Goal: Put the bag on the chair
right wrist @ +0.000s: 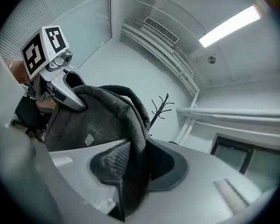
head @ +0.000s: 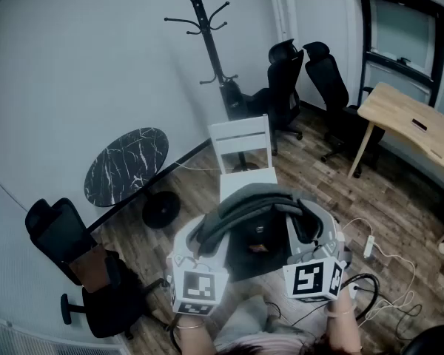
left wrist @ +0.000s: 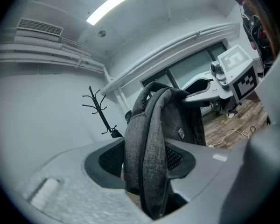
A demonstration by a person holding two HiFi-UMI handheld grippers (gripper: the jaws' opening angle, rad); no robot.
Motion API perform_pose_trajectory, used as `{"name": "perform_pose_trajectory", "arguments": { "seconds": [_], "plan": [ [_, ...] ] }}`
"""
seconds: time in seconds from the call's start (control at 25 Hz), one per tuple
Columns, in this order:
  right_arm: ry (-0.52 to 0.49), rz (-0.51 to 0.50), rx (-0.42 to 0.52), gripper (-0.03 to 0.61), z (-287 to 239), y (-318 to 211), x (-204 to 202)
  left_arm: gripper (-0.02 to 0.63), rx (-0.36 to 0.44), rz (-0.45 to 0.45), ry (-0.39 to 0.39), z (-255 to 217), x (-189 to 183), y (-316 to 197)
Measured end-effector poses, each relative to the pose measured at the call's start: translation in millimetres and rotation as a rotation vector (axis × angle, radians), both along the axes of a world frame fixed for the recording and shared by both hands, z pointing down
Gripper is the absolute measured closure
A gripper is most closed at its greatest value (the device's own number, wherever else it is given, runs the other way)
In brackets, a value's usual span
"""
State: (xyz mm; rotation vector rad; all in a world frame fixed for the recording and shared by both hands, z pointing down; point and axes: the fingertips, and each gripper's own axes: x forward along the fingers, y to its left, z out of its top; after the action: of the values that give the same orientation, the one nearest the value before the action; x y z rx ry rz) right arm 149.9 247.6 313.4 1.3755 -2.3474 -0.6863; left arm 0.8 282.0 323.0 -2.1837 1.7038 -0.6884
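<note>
A grey backpack (head: 257, 226) hangs between my two grippers, just in front of a white chair (head: 243, 143) whose seat (head: 246, 181) lies beyond it. My left gripper (head: 199, 248) is shut on a grey shoulder strap (left wrist: 147, 153), which fills the gap between its jaws in the left gripper view. My right gripper (head: 315, 241) is shut on the other strap (right wrist: 134, 171), with the bag's body (right wrist: 93, 122) hanging past it. Each gripper shows in the other's view: the right gripper (left wrist: 233, 73) and the left gripper (right wrist: 49, 55), both at the bag's top.
A black coat stand (head: 207, 35) rises behind the white chair. A round black marble table (head: 126, 165) stands at the left and a black office chair (head: 81, 272) at the near left. Two more office chairs (head: 285, 80) and a wooden desk (head: 414, 124) are at the right. Cables and a power strip (head: 368, 246) lie on the floor.
</note>
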Motion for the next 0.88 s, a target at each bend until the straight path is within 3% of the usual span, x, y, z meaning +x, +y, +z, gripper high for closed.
{"name": "perform_pose_trajectory", "arguments": {
  "seconds": [0.88],
  "plan": [
    [0.032,0.037,0.03,0.477,-3,-104,-47,0.411,-0.027,0.06,0.038,2,-47,-114]
  ]
}}
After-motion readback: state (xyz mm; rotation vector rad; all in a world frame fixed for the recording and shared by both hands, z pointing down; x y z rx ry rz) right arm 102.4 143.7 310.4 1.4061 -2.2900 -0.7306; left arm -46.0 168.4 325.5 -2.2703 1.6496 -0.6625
